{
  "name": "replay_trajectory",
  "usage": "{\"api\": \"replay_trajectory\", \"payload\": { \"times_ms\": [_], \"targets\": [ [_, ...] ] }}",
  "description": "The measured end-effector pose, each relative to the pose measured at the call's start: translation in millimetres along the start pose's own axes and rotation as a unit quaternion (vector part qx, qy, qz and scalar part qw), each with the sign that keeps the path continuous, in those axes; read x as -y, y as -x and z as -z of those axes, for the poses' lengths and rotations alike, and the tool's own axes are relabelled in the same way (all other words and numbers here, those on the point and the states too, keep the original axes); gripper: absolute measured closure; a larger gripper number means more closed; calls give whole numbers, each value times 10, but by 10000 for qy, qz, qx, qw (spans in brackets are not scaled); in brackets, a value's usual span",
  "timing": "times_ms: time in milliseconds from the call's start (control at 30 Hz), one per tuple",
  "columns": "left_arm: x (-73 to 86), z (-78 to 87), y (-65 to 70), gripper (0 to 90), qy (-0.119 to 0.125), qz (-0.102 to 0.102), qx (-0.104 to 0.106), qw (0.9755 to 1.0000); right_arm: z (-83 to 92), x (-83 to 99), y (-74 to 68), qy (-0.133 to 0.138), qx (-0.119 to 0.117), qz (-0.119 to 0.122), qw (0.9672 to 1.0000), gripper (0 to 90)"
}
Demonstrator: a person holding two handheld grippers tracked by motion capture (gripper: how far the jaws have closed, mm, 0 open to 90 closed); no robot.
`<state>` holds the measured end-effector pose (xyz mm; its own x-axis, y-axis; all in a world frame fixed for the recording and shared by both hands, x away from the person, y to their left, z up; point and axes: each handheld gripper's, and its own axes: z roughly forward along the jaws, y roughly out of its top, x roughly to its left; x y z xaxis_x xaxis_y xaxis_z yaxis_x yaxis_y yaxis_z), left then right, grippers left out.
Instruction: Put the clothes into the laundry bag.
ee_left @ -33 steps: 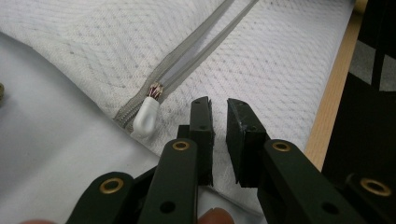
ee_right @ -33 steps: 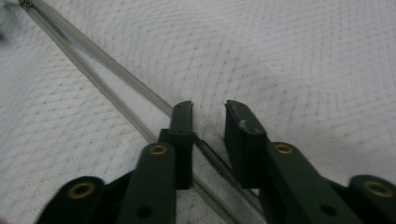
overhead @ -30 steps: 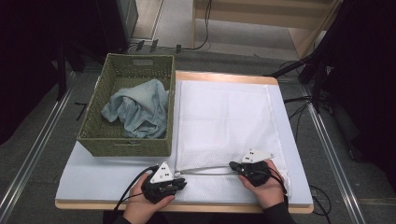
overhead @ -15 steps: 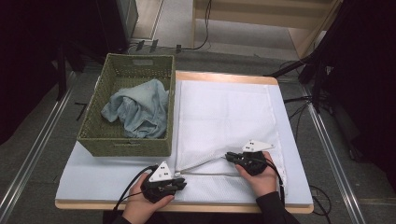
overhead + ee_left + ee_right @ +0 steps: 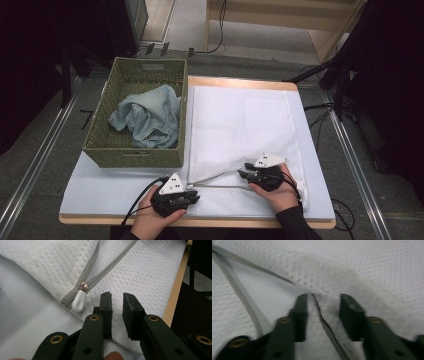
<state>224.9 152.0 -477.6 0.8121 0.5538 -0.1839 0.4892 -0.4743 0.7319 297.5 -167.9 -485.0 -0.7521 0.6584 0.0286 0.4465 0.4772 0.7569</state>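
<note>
A white mesh laundry bag lies flat on the table with its grey zipper partly undone along the near edge. The white zipper pull sits at the bag's near left corner. My left gripper rests just beside it, over the bag's corner. Its jaws stand a narrow gap apart with nothing pinched. My right gripper points left at the bag's opened edge. Its jaws have just been opening, and the zipper edge lies loose between them without the pads pressing on it.
A green woven basket stands at the left of the table with a crumpled light blue cloth inside. The bag lies on a pale mat. The table's wooden front edge is just behind both hands.
The right gripper has shifted a little to the left along the bag's open edge. The left gripper has stayed where it was.
</note>
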Motion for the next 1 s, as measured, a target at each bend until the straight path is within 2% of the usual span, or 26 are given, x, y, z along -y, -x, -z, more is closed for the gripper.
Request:
{"api": "replay_trajectory", "payload": {
  "times_ms": [67,100,133,167,233,333,433,500,567,600,633,700,733,767,800,900,933,967,1000],
  "targets": [
    [0,-1,0,790,3,3,0,10000,10,-12,-24,-61,-6,8,10000,827],
    [0,-2,2,791,8,9,-4,10000,14,-20,-36,-91,15,25,10000,874],
    [-1,-2,2,791,5,1,-11,10000,14,-20,-36,-91,15,25,10000,874],
    [-1,-3,3,792,9,7,-12,10000,40,-56,-62,-206,-9,54,9998,893],
    [-1,-3,2,793,9,8,-9,10000,102,-86,-63,19,-190,-75,9998,895],
    [-1,-2,-3,794,4,17,2,10000,291,-178,-55,512,-251,-282,9980,896],
    [-1,3,-29,779,14,122,119,9999,477,-259,-74,880,-229,-267,9955,897],
    [4,26,-54,748,89,229,208,9995,557,-288,-96,1046,-148,-219,9942,897],
    [-2,94,-74,694,359,288,339,9984,589,-297,-103,1121,-108,-224,9934,897],
    [-2,94,-74,656,359,288,339,9984,597,-292,-104,1130,-80,-224,9933,897],
    [-48,217,-69,596,626,262,223,9974,597,-282,-98,1145,-67,-232,9931,897],
    [-114,369,-74,485,911,259,145,9954,595,-263,-82,1139,-80,-282,9931,897],
    [-168,489,-89,431,1119,302,107,9932,595,-258,-76,1136,-79,-304,9930,898],
    [-168,489,-89,373,1119,302,107,9932,595,-258,-76,1136,-79,-304,9930,898],
    [-255,673,-111,318,1328,354,-63,9905,605,-251,-65,1159,-81,-323,9927,898],
    [-365,879,-179,186,1509,435,-305,9871,626,-257,-69,1181,-59,-326,9924,898],
    [-396,934,-207,156,1535,448,-403,9863,637,-259,-66,1190,-58,-312,9924,898],
    [-396,934,-207,141,1535,448,-403,9863,637,-259,-66,1190,-58,-312,9924,898],
    [-464,1033,-276,135,1642,469,-528,9839,654,-259,-62,1215,-66,-344,9920,898]
  ]
}}
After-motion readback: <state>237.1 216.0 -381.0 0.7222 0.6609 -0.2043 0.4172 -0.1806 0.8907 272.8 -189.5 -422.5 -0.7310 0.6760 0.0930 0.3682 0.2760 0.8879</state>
